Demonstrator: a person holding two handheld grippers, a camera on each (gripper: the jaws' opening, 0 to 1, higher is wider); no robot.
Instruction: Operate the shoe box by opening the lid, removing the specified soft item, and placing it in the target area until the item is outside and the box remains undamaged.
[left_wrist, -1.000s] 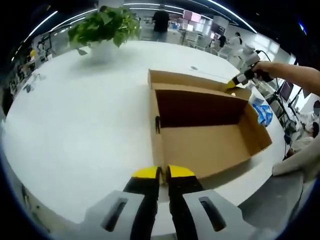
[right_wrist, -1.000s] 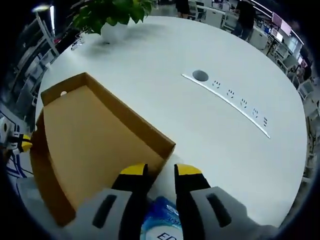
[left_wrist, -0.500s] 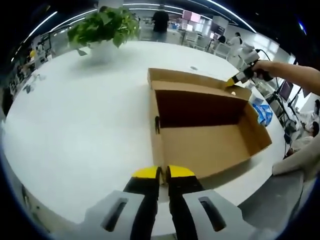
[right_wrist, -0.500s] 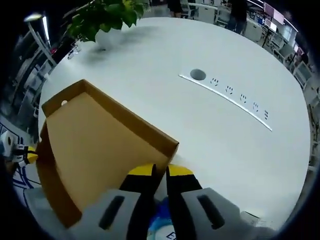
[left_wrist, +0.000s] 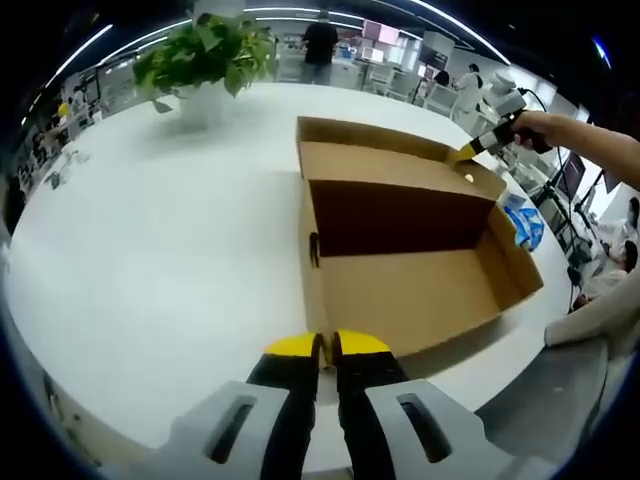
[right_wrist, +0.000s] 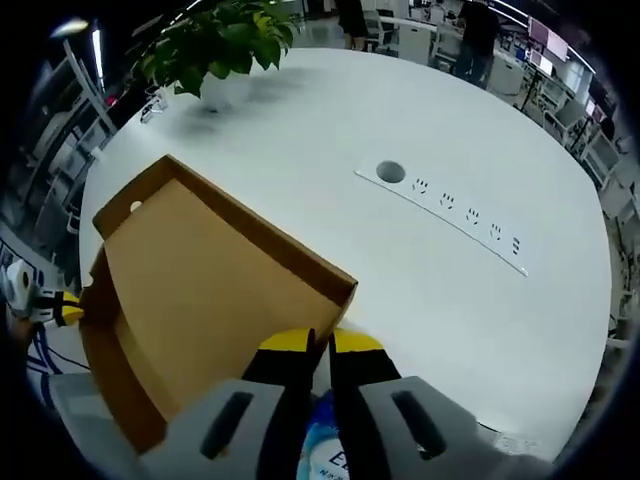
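Both jaw pairs are pinched on cardboard: your left gripper (left_wrist: 327, 346) clamps the near wall of the shoe box (left_wrist: 410, 270), your right gripper (right_wrist: 319, 343) grips the lid (right_wrist: 215, 285) edge, raised open. Interior looks bare; a blue soft pack (left_wrist: 526, 222) sits just outside, so removal seems done.

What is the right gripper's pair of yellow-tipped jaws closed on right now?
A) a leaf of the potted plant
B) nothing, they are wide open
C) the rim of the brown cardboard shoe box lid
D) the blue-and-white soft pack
C: in the right gripper view the right gripper has its jaws pinched shut on the edge of the brown cardboard shoe box lid, with the blue-and-white soft pack lying below them.
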